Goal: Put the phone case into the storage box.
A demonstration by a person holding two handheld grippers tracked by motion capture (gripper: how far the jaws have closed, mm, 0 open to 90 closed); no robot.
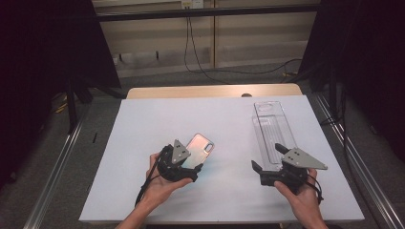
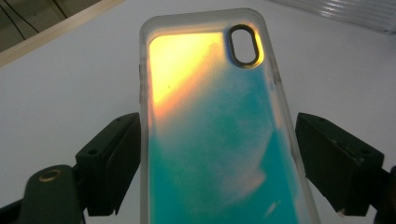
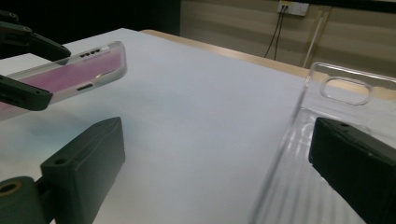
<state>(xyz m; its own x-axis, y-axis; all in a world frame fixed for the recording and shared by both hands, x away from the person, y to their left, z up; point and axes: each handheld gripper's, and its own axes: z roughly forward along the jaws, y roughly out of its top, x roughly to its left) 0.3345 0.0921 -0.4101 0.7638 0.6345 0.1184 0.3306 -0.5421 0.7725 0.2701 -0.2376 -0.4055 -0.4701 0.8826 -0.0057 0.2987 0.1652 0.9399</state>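
Showing camera cutout [image 2: 243, 44], left tool's view

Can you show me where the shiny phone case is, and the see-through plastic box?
phone case [image 2: 219, 140]: left gripper view, on the middle of its blue-green back.
clear plastic box [image 1: 272, 131]: high view, on its ribbed middle part.
clear plastic box [image 3: 345, 88]: right gripper view, by its hanging slot.

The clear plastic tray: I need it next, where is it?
In the high view, the clear plastic tray lies on the table's right side, ahead of the right claw.
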